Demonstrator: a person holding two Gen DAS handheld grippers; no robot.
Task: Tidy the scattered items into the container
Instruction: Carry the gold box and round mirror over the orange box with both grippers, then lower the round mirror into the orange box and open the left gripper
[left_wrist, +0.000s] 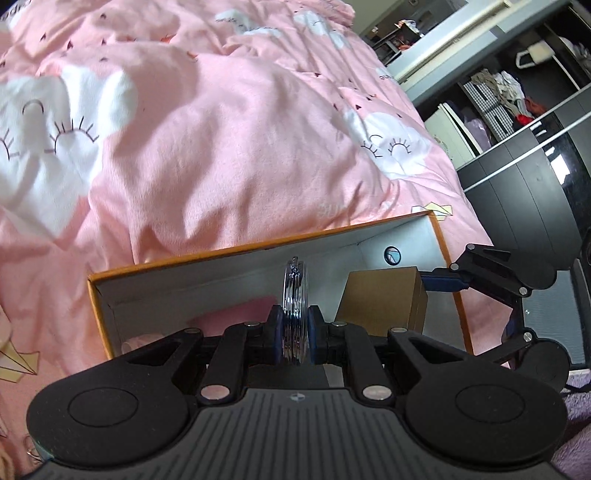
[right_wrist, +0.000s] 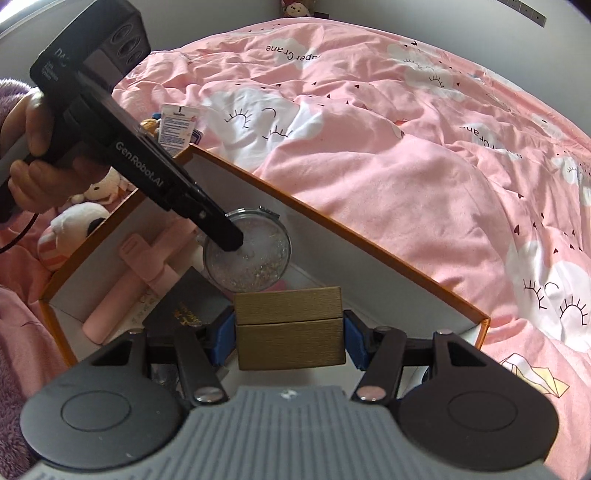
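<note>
1. Pink quilt (right_wrist: 388, 177), soft and rumpled with white cloud prints, covers the bed and carries everything we work on; a dark wardrobe with open shelves (left_wrist: 517, 110) stands beyond the bed's edge.
2. Orange-rimmed cardboard box (right_wrist: 332, 218), white inside, sits on the quilt as our container; it already holds pink tube-like items (right_wrist: 147, 273) and a dark booklet (right_wrist: 188, 306), and on such a yielding bed we judge it could tip if pushed.
3. Our right gripper (right_wrist: 290, 334) is clamped on a gold ribbed case (right_wrist: 290, 328) by its two side faces, low over the box's near end; rigid and boxy, it should set down flat without trouble.
4. Our left gripper (left_wrist: 294, 332) is pinched shut on a round clear disc (left_wrist: 294, 295), held by its flat faces above the box interior. It looks like a glass or hard plastic compact with glittery filling, so probably fragile and slippery; we would lower it gently.
5. Plush toys (right_wrist: 79, 221) lie outside the box's far corner.
</note>
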